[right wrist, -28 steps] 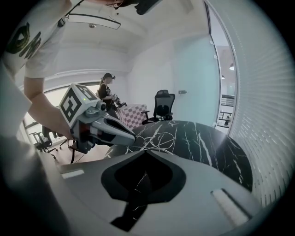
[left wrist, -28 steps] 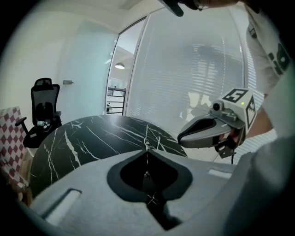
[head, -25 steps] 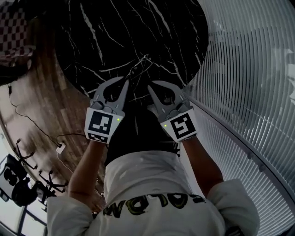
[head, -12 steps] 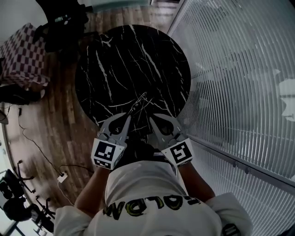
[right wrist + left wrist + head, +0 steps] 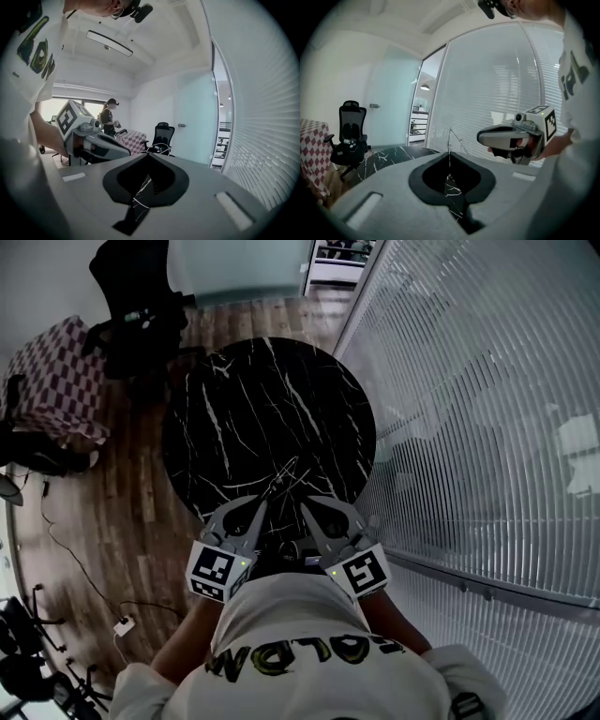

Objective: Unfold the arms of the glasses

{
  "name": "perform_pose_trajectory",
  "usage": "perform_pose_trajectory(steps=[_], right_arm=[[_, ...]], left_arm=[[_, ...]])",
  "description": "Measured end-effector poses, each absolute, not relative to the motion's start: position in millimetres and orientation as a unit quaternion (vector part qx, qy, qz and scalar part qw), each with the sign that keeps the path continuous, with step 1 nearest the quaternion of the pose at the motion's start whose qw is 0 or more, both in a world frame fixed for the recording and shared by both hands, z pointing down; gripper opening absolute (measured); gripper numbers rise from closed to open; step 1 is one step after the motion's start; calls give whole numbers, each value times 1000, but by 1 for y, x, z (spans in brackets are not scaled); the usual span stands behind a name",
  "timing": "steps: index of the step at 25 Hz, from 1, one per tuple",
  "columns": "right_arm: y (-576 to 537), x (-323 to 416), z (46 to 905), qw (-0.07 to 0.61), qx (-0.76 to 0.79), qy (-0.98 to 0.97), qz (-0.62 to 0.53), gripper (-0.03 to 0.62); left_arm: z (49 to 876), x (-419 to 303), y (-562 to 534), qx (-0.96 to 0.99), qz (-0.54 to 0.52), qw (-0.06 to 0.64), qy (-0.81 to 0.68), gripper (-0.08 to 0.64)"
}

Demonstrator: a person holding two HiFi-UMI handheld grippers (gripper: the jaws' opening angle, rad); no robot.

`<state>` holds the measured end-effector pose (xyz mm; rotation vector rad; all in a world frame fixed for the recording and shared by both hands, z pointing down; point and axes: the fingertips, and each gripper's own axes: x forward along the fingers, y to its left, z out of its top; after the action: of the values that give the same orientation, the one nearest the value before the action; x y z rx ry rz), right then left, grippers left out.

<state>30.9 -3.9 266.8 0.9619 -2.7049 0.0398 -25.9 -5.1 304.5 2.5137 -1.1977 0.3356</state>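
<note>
The slatted blinds (image 5: 487, 427) filled your right side and the wood floor (image 5: 122, 512) ran down your left. Between them stood the round black marble table (image 5: 272, 418), with an office chair (image 5: 141, 315) and a checkered piece of furniture (image 5: 56, 376) beyond its far left edge.

You held both grippers up in front of your chest, over the table's near edge, tips angled toward each other. Your left gripper (image 5: 262, 506) had its jaws pressed together. In the left gripper view a thin wire of the glasses (image 5: 450, 138) rose straight out of the closed tip (image 5: 450, 153), so that gripper was clamped on the frame. Your right gripper (image 5: 303, 506) also had its jaws fully together (image 5: 147, 157). Its tip sat just beside the glasses, and I could not tell whether it pinched the wire.

The glasses (image 5: 284, 482) were a slight wire frame, raised clear of the tabletop. They hung between the two tips, with their thin lines reaching up and away from you.
</note>
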Motion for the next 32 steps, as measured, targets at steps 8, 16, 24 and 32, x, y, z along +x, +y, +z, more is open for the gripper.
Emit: perform_pose_trajectory(steps=[8,16,24,32], right_arm=[[-10,33,276,205,301,-931,-37,26],[-16,30,297,324,251,-892,-191,84],[-7,19,332,431,167,-830,-312,114],[-1,16,338,436,155,-830,-313,18]], left_arm=[[303,-27,-6,887,128,160,-413,6],[315,-32,0,887,154,158,-405,6],[316,-27,10,896,161,148,-385,6],[321,-33,14,895,162,150,-388,6]])
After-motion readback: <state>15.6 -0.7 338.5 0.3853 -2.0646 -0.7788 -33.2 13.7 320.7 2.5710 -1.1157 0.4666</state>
